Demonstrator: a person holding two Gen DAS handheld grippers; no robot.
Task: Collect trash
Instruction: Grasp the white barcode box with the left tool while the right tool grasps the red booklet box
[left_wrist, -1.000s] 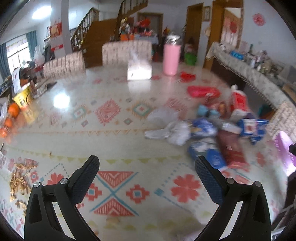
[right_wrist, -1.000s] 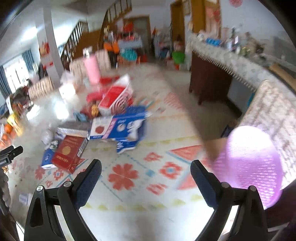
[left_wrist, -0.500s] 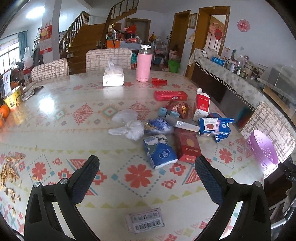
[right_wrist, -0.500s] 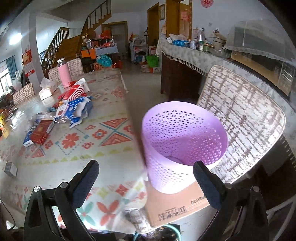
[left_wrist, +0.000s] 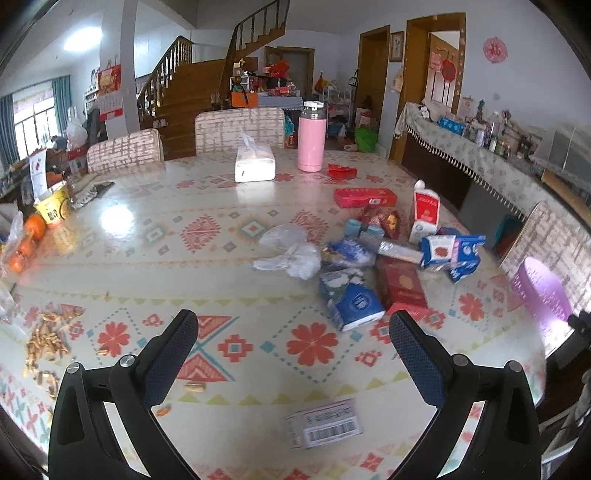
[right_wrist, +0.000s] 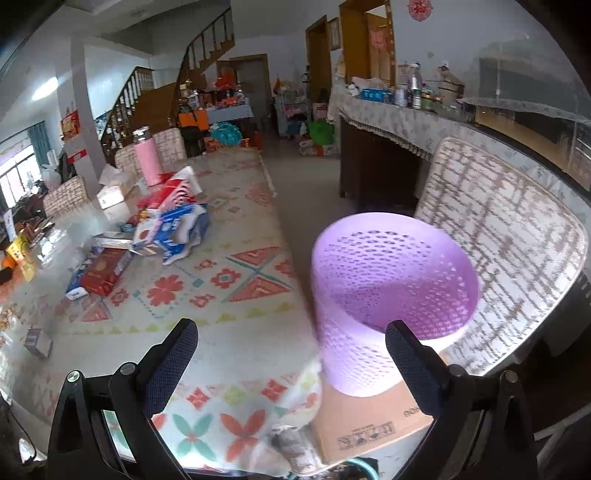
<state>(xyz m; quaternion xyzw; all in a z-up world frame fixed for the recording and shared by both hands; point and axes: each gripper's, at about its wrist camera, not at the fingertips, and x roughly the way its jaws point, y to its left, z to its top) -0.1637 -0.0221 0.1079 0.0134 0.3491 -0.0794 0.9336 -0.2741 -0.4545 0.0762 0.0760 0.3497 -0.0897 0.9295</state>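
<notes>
Both tools are spread wide and hold nothing: the left gripper (left_wrist: 291, 332) hovers short of the trash pile (left_wrist: 373, 269) ahead and to its right, and the right gripper (right_wrist: 290, 339) faces the purple basket (right_wrist: 391, 295), whose wall crowds its right finger. Risk: a careless nudge could tip the basket off its cardboard box (right_wrist: 365, 424).

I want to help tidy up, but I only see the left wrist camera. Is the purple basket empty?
Observer: From the right wrist view, no trash shows in the purple basket, though its bottom is partly hidden.
Operator: What is it standing on?
Observer: A cardboard box beside the table.
Operator: Is the right gripper holding anything?
Observer: No, the right gripper is open and holds nothing.
</notes>
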